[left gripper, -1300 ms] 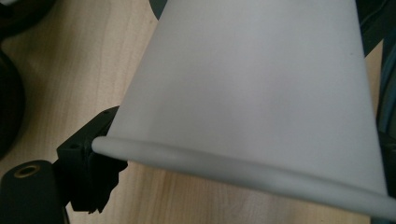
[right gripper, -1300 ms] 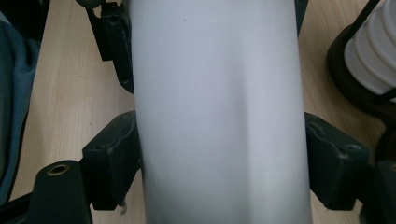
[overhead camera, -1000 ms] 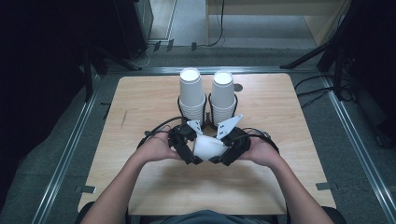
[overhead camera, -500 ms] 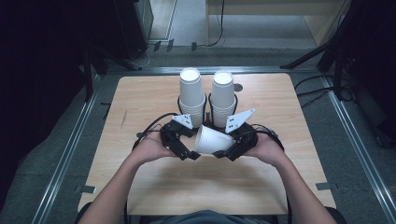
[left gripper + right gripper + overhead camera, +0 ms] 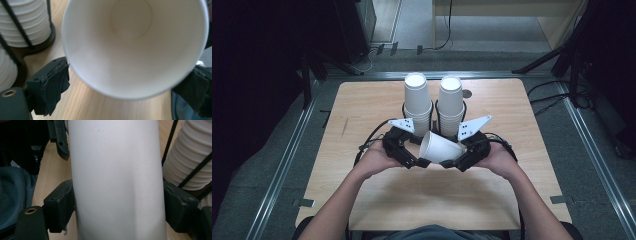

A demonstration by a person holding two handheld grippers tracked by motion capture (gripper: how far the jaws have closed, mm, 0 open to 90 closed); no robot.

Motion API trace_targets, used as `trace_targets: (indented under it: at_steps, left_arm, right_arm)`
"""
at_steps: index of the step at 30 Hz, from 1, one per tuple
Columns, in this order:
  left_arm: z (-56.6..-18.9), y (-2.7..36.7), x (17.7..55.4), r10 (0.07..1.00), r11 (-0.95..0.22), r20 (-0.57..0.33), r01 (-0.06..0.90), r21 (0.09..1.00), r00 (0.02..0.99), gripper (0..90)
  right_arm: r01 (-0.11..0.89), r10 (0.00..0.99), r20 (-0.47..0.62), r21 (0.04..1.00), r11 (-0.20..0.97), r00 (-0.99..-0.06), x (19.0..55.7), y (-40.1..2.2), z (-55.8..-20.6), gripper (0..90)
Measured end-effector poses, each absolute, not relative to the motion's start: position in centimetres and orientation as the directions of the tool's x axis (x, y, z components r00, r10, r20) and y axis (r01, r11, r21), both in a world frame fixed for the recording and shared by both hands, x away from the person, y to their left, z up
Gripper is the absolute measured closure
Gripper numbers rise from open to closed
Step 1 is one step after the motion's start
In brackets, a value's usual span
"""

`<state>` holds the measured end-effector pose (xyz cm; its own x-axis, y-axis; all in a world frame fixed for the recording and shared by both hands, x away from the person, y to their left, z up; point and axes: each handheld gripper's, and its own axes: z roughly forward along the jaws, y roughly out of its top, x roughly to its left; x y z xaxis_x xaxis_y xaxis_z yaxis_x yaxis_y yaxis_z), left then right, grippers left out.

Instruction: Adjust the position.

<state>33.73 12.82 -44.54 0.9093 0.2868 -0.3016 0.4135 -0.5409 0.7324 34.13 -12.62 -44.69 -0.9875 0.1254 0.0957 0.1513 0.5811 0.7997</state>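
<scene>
Since a second ago, both hands have drawn slightly apart and the white paper cup (image 5: 440, 147) has turned, so its open mouth now faces toward 9 o'clock in the high view instead of being cupped between the two tools. That cup lies on its side above the bench (image 5: 362, 105), just on the near side of the two cup stacks, held up between the hands. In the right gripper view, the right gripper (image 5: 117, 202) has its jaws pressed against both flanks of the cup's wall, and the wall shows a slight dent by the pad at 3 o'clock, so it is gripping the cup. In the left gripper view, the left gripper (image 5: 130, 82) faces straight into the cup's mouth; its jaws stand wide, one pad just touching the rim at 9 o'clock and the other pad just beside the rim at 4 o'clock, without a clear squeeze. Behind the hands, at 12 o'clock, two stacks of white cups stand upright in black wire holders, the left stack (image 5: 417, 100) and the right stack (image 5: 451, 102) side by side.
</scene>
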Motion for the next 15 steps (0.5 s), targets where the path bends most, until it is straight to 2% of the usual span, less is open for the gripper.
trace_targets:
  at_steps: [10,15]
  left_arm:
    - [-44.8,12.5,33.8,0.288,-0.522,-0.346,0.449,0.725,0.893,5.2]
    - [-44.7,12.3,33.7,0.285,-0.534,-0.325,0.431,0.728,0.902,6.3]
  right_arm:
    - [0.136,0.101,0.095,0.796,0.590,-0.990,33.9,-11.6,-45.1,20.4]
    - [0.126,0.091,0.090,0.792,0.597,-0.992,33.8,-11.1,-45.2,20.5]
